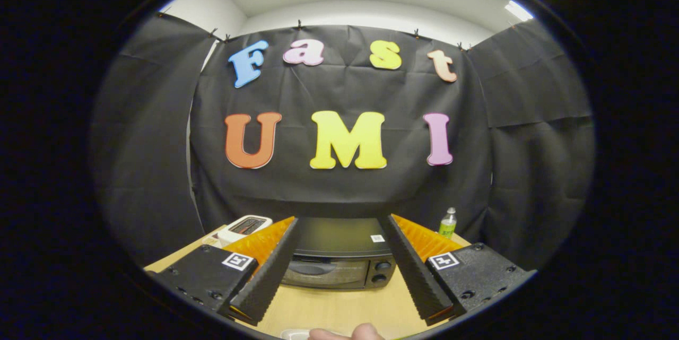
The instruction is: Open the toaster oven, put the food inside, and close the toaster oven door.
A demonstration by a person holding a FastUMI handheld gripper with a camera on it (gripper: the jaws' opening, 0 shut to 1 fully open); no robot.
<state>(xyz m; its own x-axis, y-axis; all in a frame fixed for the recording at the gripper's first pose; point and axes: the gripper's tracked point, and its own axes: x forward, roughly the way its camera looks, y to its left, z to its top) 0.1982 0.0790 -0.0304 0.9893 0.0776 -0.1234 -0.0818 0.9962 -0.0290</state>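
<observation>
1. Gripper view: the gripper is held above the near part of the wooden desk; its two dark ridged fingers stand wide apart with nothing between them but open air.
2. The toaster oven sits on the desk just beyond the fingers and framed between them; its glass door faces the gripper and looks closed; two round knobs stand one above the other on the oven's right-hand side.
3. The oven's long axis runs side to side across the desk, square to the line of the fingers; its front points straight back at the camera.
4. Handling, as a judgement: the oven is a rigid metal box, likely heavy enough to stay put when the door is pulled; the door is stiff and hinged, glass-fronted, so it wants a steady pull, not a jerk; the place to take hold would be a handle along the door's top edge, though the handle is too dark to make out here.
5. A white appliance sits behind the oven to the left; a small green-labelled bottle stands to the right by the wall; a fingertip and a pale rim show at the near edge; I cannot tell where the food is.
</observation>
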